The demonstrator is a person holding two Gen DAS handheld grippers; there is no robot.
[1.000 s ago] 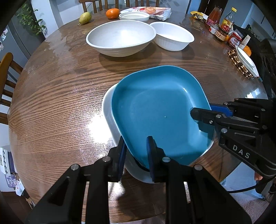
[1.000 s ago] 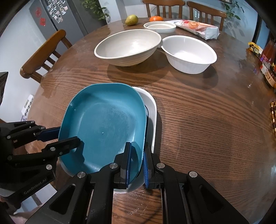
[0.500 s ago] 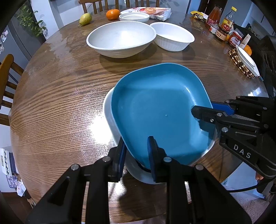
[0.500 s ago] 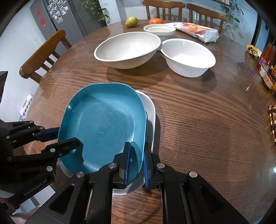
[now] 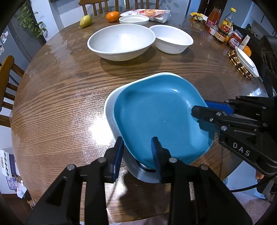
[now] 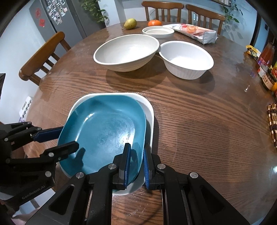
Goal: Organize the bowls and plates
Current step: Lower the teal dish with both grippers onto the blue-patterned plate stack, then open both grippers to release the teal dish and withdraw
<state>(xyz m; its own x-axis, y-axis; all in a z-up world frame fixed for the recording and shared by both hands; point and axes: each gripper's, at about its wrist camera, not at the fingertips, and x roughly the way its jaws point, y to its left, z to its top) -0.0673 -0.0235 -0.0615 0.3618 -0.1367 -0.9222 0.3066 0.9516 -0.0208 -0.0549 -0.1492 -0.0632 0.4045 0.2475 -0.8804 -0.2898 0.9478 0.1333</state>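
A blue square plate [image 5: 161, 114] [image 6: 103, 133] lies nested in a white square plate [image 5: 109, 110] [image 6: 148, 110] at the near edge of the round wooden table. My left gripper [image 5: 137, 150] straddles the blue plate's near-left rim, jaws parted wider than the rim. My right gripper [image 6: 135, 157] straddles its right rim, jaws slightly apart. Each gripper shows in the other's view: the right one [image 5: 206, 110], the left one [image 6: 58, 140]. Farther back stand a large round white bowl [image 5: 121, 41] [image 6: 126, 52] and a white oval bowl [image 5: 173, 41] [image 6: 187, 59].
A small white dish [image 5: 134, 19] [image 6: 158, 32], an orange [image 5: 112, 16], a pear [image 5: 85, 20] and a snack bag [image 6: 192, 32] lie at the far edge. Sauce bottles [image 5: 221, 26], a bead mat [image 5: 239, 64] with a plate [image 5: 246, 61] stand right. Chairs surround the table.
The blue plate has come down from a tilted, raised pose and settled into the white plate. Both grippers' jaws have opened somewhat around its rim.
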